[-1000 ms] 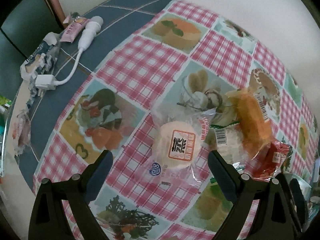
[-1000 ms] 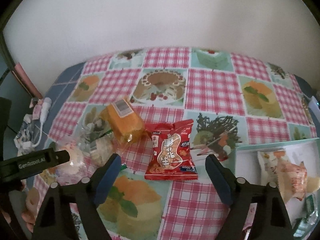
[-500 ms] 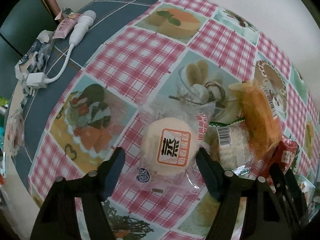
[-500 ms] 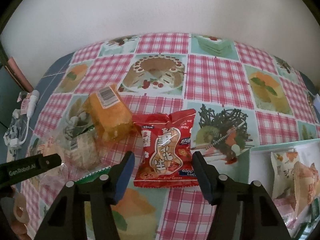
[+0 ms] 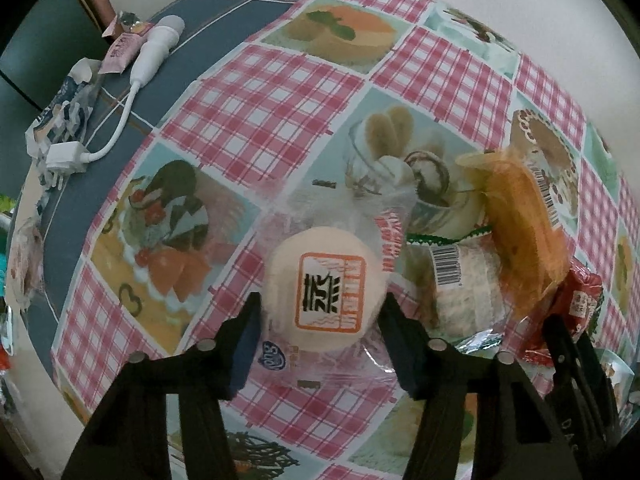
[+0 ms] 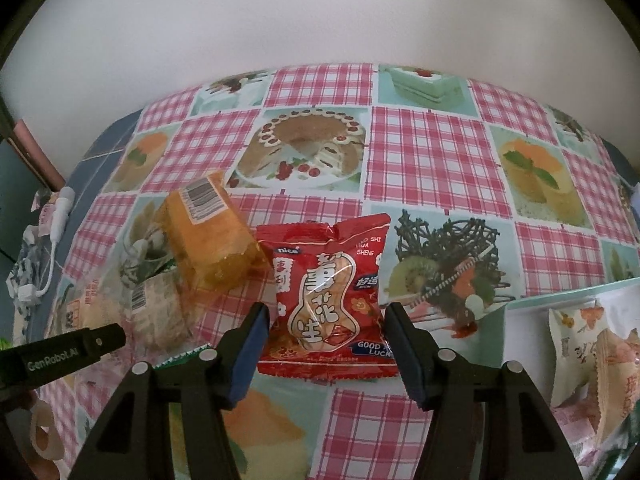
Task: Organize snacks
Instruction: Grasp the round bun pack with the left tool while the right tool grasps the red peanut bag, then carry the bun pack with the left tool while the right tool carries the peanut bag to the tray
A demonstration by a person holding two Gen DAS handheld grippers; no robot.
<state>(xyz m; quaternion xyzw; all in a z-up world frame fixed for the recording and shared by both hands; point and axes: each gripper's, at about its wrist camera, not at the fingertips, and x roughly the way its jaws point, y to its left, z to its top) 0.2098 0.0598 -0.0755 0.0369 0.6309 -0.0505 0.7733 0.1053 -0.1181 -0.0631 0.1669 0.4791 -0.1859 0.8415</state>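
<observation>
A round pale bun in clear wrap [image 5: 324, 292] lies on the checked tablecloth. My left gripper [image 5: 322, 320] is low over it, its fingers on either side and closing on the wrap. A red peanut packet [image 6: 328, 292] lies flat; my right gripper [image 6: 324, 324] straddles its lower half, fingers touching or nearly touching its edges. An orange cake roll [image 6: 208, 232] and a clear-wrapped pale pastry [image 6: 156, 308] lie between the two; they also show in the left wrist view, the roll [image 5: 520, 240] and the pastry [image 5: 460, 288].
A white tray [image 6: 528, 316] at the right holds several wrapped snacks [image 6: 588, 352]. A white charger with cable [image 5: 136, 72] and small packets [image 5: 60, 108] lie on the table's bare blue left part. A wall stands behind the table.
Both grippers have moved down and forward onto their snacks and narrowed, the left around the bun, the right around the red packet.
</observation>
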